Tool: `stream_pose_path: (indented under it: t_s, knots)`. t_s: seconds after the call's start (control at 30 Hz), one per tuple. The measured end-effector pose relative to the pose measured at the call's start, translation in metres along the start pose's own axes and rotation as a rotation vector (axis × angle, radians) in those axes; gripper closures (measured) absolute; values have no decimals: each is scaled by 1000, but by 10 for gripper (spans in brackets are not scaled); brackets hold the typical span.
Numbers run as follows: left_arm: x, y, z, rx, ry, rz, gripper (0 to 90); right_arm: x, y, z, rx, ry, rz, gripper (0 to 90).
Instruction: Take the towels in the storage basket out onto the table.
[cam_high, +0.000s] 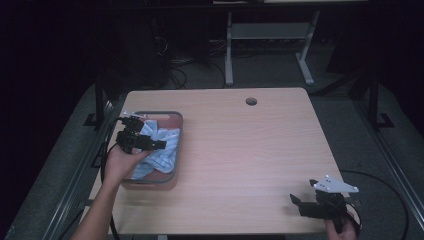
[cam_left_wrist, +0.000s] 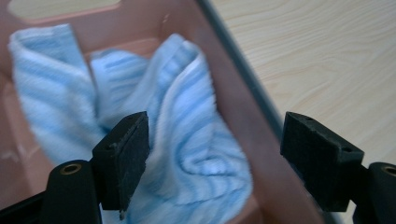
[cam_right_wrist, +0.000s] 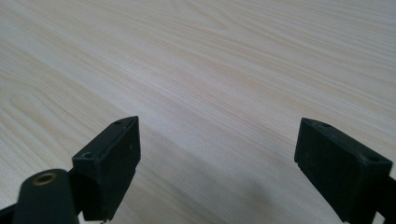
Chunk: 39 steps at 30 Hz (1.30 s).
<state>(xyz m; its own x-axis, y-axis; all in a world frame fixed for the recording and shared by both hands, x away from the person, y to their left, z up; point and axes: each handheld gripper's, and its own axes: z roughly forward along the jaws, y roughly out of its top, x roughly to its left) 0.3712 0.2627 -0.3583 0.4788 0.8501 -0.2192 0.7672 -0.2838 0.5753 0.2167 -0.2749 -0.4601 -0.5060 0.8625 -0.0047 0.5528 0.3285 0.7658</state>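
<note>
Cloth (cam_left_wrist: 187, 140) — light blue with paler stripes — is lying crumpled inside a reddish-brown basket (cam_high: 176, 145), bunched against its right-hand wall in the left gripper view. Left gripper (cam_left_wrist: 215, 154) is hovering over it with its jaws spread wide; one jaw is sitting against the folds of the fabric while the other is hanging out past the basket's grey rim, over the bare wood, so nothing is being pinched. In the high view that left gripper (cam_high: 145, 140) is reaching into the basket from its left side, the person's left hand (cam_high: 121, 162) wrapped around its body. The basket is sitting near the left edge of the wooden table (cam_high: 250, 160).

Right gripper (cam_right_wrist: 217, 168) is also holding its jaws wide apart, pointing at plain tabletop with nothing between them. In the high view the right gripper (cam_high: 300, 205) is resting low at the table's near right corner — well apart from the basket — with its grey three-cornered plate (cam_high: 335, 184) on top.
</note>
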Motion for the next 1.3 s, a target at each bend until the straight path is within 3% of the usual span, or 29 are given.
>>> stream_pose_path:
  t_s: [0.47, 0.67, 0.93, 1.0, 1.13, 1.3]
  knots:
    - [19, -13, 14, 65, 55, -55, 219, 0, 0, -1, -1, 1, -2, 138]
    - [24, -16, 24, 122, 80, -75, 229, 0, 0, -1, 0, 3, -3, 138]
    - [20, -13, 48, 232, 170, -53, 294, 1, 0, -1, -1, 3, -5, 138]
    - [23, -12, 52, 260, 198, -80, 315, 1, 0, -1, -3, 2, -4, 138]
    - [27, -14, 59, 305, 219, -83, 349, 1, 0, -2, -5, 1, -1, 138]
    - [23, -13, 62, 326, 273, -55, 442, 1, 0, -2, -8, 5, -2, 138]
